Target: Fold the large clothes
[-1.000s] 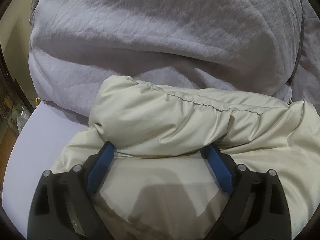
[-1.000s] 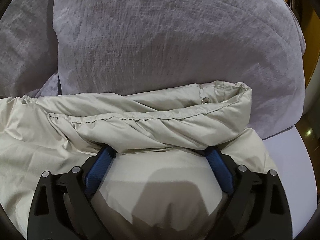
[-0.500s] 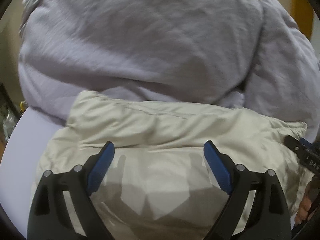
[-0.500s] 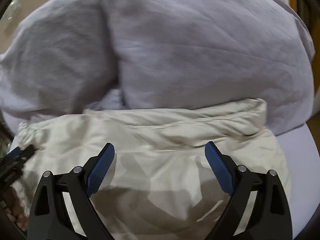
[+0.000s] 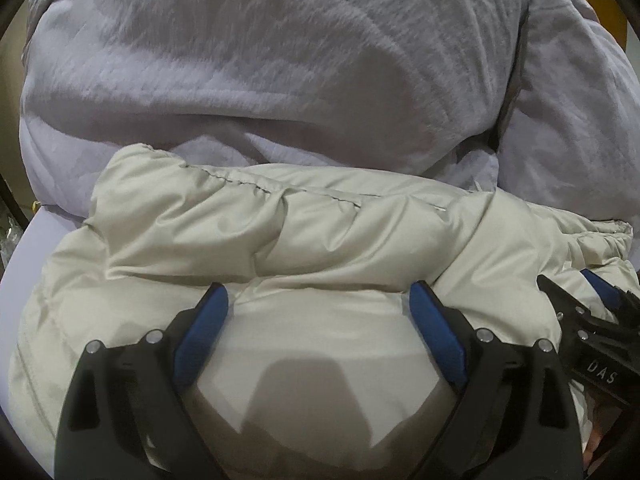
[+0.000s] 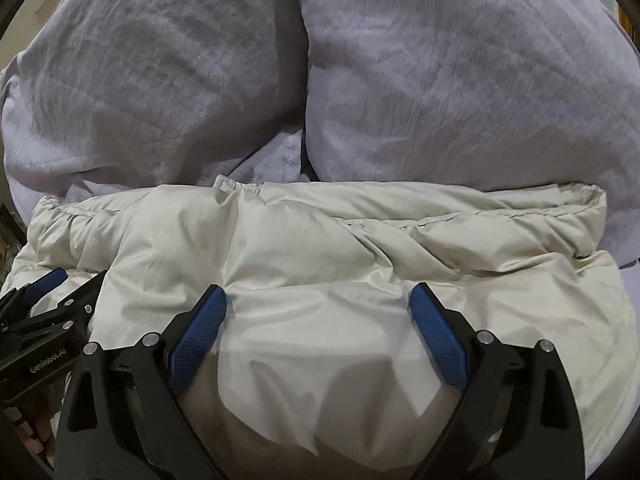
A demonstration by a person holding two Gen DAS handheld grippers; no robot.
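A cream padded jacket (image 5: 304,236) lies folded into a thick bundle on a bed, its stitched edge lying against two grey pillows; it also shows in the right wrist view (image 6: 360,240). My left gripper (image 5: 318,304) is open, its blue pads resting on the jacket's near fold, nothing held. My right gripper (image 6: 318,304) is open too, pads on the jacket, empty. The right gripper also shows at the right edge of the left wrist view (image 5: 600,320). The left gripper shows at the left edge of the right wrist view (image 6: 44,304).
Two large grey pillows (image 5: 280,72) (image 6: 460,80) stand just behind the jacket. A pale lilac sheet (image 5: 28,248) shows at the left; it also shows in the right wrist view (image 6: 630,288) at the right. Dark furniture (image 5: 10,204) stands beyond the bed's left edge.
Both grippers have pulled back and moved down and forward again onto the jacket. The jacket's top fold now sits puffed up ahead of the pads.
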